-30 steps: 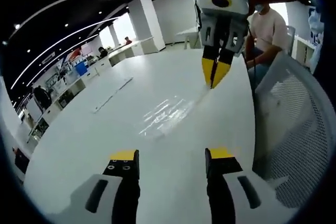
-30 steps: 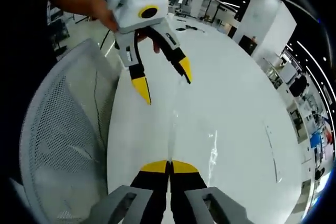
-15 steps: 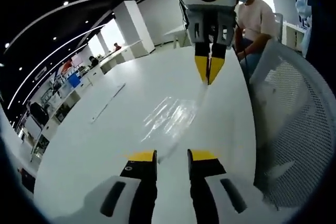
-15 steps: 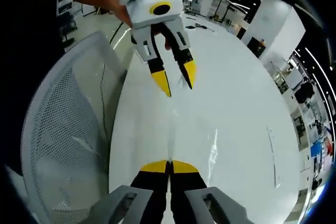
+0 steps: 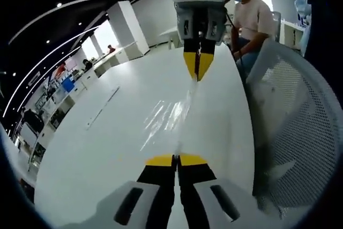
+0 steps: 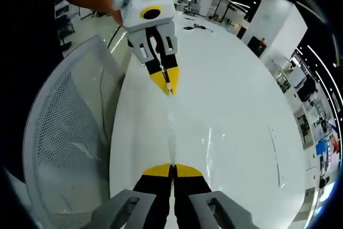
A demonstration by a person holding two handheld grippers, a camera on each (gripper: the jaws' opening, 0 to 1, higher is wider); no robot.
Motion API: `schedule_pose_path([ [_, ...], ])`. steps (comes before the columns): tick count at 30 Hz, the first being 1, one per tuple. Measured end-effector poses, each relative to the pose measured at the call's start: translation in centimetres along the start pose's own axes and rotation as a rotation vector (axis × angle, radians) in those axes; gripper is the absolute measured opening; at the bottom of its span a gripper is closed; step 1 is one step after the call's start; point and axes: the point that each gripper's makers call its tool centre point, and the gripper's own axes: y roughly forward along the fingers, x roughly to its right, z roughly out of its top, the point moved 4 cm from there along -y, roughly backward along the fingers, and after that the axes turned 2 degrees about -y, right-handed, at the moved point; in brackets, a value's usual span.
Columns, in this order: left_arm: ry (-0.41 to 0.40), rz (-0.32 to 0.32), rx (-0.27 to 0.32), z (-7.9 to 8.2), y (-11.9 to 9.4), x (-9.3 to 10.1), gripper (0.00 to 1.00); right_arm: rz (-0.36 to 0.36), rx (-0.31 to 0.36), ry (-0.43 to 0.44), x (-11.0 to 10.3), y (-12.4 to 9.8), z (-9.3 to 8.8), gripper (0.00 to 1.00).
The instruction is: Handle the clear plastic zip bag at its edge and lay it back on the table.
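Your left gripper [image 5: 176, 159] and right gripper [image 6: 172, 168] both pinch the zip bag [image 5: 170, 115] edge — stretched between their fingers over the table [image 5: 107, 143].

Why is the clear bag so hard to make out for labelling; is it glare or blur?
Left gripper view: ceiling-light glare streaks the zip bag, giving away its creases on the white table. Right gripper view: the bag nearly vanishes, one thin bright edge between the shut right gripper and left gripper. Fisheye bends both.
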Motion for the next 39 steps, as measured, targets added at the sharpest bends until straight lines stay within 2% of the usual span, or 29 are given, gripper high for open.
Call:
schedule_pose_path([
  [9,0.003,-0.016,-0.02,0.0,0.1,0.6,0.0,-0.016,0.002,0.02,-0.1,0.0,-0.2,0.0],
  [13,0.01,-0.024,-0.03,-0.2,0.1,0.8,0.0,-0.018,0.01,0.03,-0.3,0.1,0.1,0.04],
  [24,0.007,-0.053,-0.043,0.1,0.5,1.8,0.0,-0.019,0.06,0.042,-0.4,0.6,2.0,0.11],
  [39,0.018,-0.079,-0.049,0.2,1.2,1.9,0.0,0.007,0.083,0.023,-0.8,1.9,4.1,0.11],
])
